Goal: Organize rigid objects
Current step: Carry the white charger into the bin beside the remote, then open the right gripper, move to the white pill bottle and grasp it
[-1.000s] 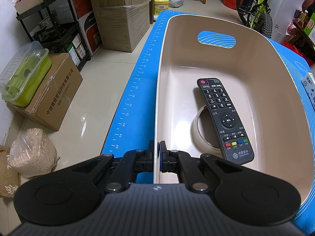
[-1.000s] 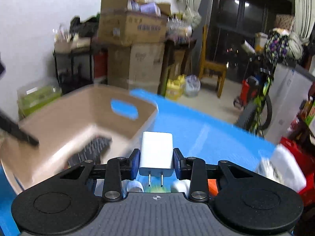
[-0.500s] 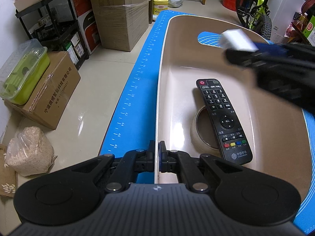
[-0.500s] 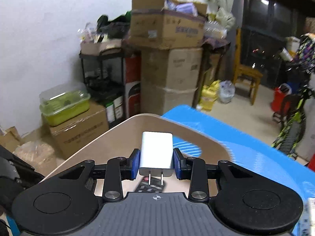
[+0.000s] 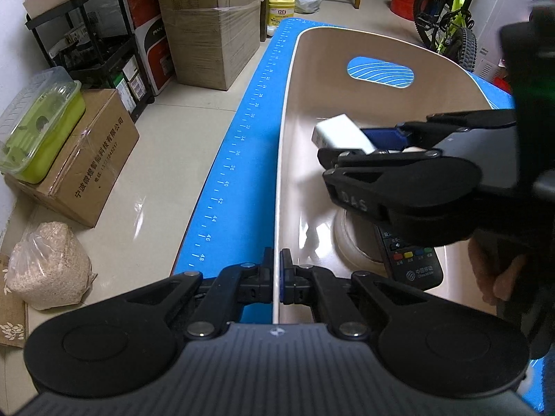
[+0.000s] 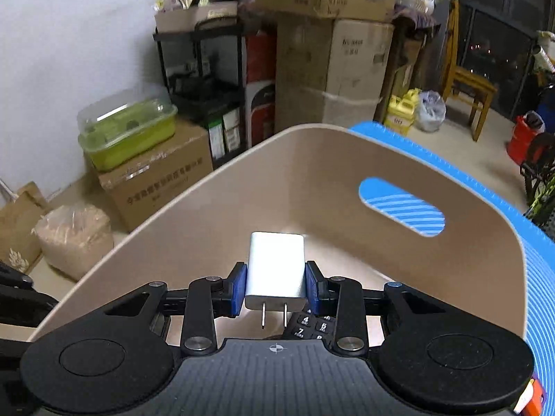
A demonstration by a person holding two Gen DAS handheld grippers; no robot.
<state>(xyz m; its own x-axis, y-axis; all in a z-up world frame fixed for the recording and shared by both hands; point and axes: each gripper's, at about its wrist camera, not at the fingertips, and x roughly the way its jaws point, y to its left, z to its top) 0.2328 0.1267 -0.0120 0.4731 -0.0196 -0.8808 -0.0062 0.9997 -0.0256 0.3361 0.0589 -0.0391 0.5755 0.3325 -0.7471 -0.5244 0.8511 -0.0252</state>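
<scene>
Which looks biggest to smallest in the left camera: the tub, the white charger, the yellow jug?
1. beige tub
2. white charger
3. yellow jug
The jug stands far off on the floor, so its true size is unsure.

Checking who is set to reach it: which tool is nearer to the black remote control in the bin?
Right. The right tool, gripping a white charger, hovers directly above the black remote control; the left tool clamps the beige plastic bin's rim beside it.
</scene>
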